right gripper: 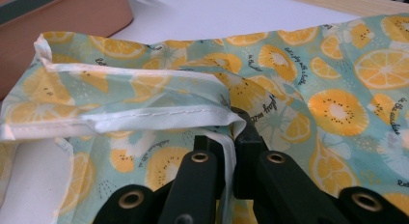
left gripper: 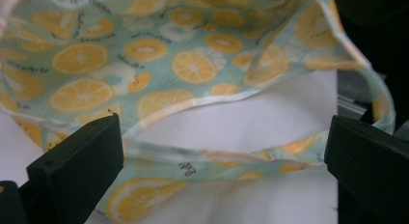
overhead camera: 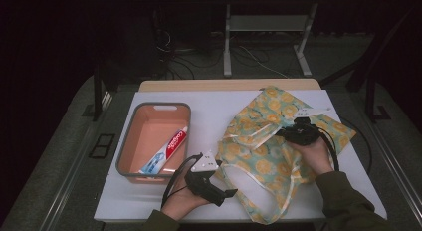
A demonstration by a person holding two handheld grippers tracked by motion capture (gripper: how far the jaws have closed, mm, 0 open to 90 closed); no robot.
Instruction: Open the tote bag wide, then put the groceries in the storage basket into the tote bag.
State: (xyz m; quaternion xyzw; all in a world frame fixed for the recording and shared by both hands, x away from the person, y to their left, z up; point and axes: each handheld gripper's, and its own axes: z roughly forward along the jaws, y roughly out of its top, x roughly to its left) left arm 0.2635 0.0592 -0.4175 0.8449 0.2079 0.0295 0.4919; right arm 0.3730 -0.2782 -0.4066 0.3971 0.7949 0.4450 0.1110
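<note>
1. a toothpaste tube (overhead camera: 166, 152) is lying slantwise inside the salmon bin (overhead camera: 130, 129), which is sitting on the left part of the white worktop (overhead camera: 209, 111); both are well apart from the work in hand, so they are posing little risk unless an arm is swinging wide and nudging the bin's rim.

2. the left gripper (overhead camera: 230, 192) is hovering near the front edge, its jaws standing wide apart with nothing between the pads; in the left gripper view the bag's hem and handle loop (left gripper: 270, 154) are lying ahead of the jaws, not inside them. if it is closing from here it is likely catching only one thin layer, or the loop instead of the rim, and the mouth is then staying shut.

3. the fruit-print cloth bag (overhead camera: 271, 141) is lying flat and crumpled on the worktop's right half, its handle trailing toward the front edge (overhead camera: 259, 211). a pull on it could be dragging that loop off the worktop.

4. the right gripper (overhead camera: 284, 133) is clamped tight on the bag's white-edged rim (right gripper: 144, 119), the fabric bunched between the pads. the hold looks narrow, so i judge the hem could be slipping out, or both layers could be pinched together, keeping the bag closed.
</note>
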